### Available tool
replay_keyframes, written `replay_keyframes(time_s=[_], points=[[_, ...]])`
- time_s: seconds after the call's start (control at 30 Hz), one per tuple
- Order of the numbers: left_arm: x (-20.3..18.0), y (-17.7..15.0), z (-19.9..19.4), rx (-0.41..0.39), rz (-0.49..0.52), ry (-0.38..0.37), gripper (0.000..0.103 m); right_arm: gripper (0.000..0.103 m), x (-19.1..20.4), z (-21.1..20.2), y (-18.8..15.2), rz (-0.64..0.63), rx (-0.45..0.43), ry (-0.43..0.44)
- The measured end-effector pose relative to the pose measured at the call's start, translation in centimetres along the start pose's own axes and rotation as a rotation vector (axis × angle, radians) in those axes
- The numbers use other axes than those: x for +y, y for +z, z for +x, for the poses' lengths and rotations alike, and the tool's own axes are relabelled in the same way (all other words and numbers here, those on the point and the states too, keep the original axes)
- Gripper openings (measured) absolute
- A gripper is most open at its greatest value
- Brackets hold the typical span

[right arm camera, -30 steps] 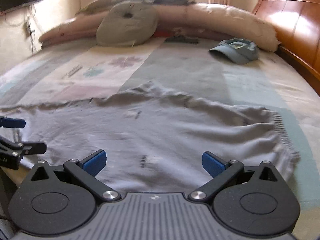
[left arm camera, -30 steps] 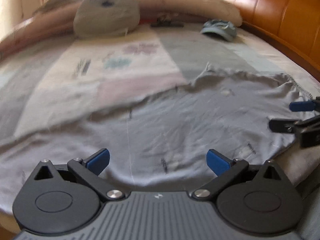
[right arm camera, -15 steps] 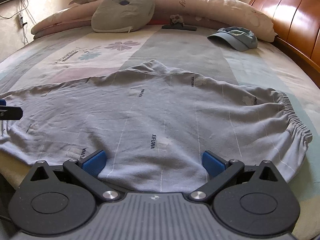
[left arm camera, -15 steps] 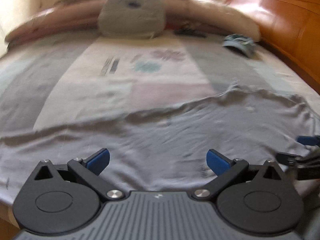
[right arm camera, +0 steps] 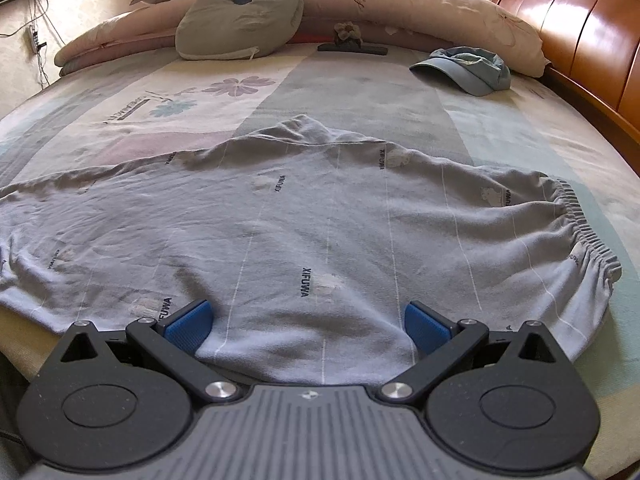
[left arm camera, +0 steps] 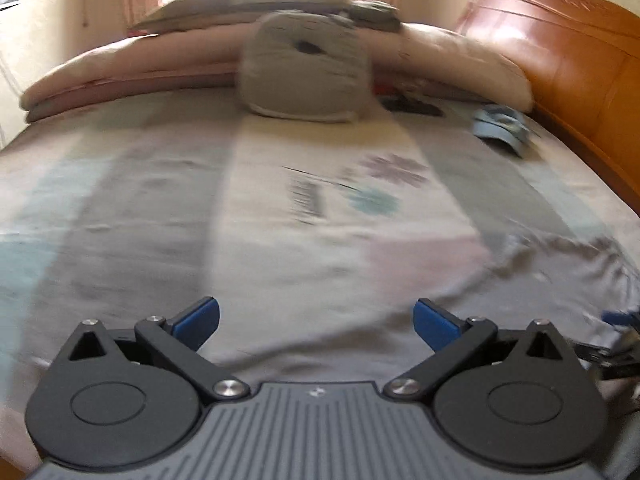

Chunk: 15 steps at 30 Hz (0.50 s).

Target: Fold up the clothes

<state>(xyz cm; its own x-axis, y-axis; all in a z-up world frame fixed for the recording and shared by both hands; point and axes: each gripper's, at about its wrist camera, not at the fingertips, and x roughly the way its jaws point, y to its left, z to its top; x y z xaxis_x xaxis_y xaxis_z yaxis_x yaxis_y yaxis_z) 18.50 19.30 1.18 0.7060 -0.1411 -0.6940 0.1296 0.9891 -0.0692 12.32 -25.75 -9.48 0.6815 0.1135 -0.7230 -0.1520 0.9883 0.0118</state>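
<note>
A light grey garment with thin white stripes and small dark lettering lies spread flat across the near part of the bed. Its gathered elastic band is at the right end. My right gripper is open low over the garment's near edge, and cloth lies between its blue pads without being pinched. My left gripper is also open, with nothing held. In the blurred left wrist view the garment fills the lower right, and part of the right gripper shows at the far right edge.
A patterned bedspread covers the bed. Farther back lie a blue cap, a grey cushion, a dark clip and long pink pillows. A wooden headboard runs along the right side.
The left gripper has swung left, so its view now shows mostly bedspread with the garment off to the right. The right gripper has come lower and closer to the garment's near edge. Both stayed open.
</note>
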Motion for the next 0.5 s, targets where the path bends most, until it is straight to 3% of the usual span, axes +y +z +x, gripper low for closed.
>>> replay_keyframes(time_s=[0.1,0.27,0.37,0.43,0.5], points=[[6.0,-0.3,2.0,0.041,-0.153,-0.016,0.102,0.103,0.1,0.0,0.0,0.010,-0.001,-0.011],[14.0,-4.1,4.9,0.077,-0.461,0.006,0.102,0.103,0.2,0.0,0.2,0.015,0.012,-0.019],[16.3,-6.1,4.5,0.009,-0.555,-0.032,0.102,0.103,0.2,0.1,0.3,0.016,0.018,-0.021],[16.8,-6.5,3.7,-0.043,-0.575,-0.017,0.102,0.103,0.3,0.1,0.3,0.019,0.018,-0.024],[17.0,-6.3,2.6,-0.065,-0.572,0.076,0.102,0.103,0.3,0.1,0.3,0.022,0.017,-0.027]])
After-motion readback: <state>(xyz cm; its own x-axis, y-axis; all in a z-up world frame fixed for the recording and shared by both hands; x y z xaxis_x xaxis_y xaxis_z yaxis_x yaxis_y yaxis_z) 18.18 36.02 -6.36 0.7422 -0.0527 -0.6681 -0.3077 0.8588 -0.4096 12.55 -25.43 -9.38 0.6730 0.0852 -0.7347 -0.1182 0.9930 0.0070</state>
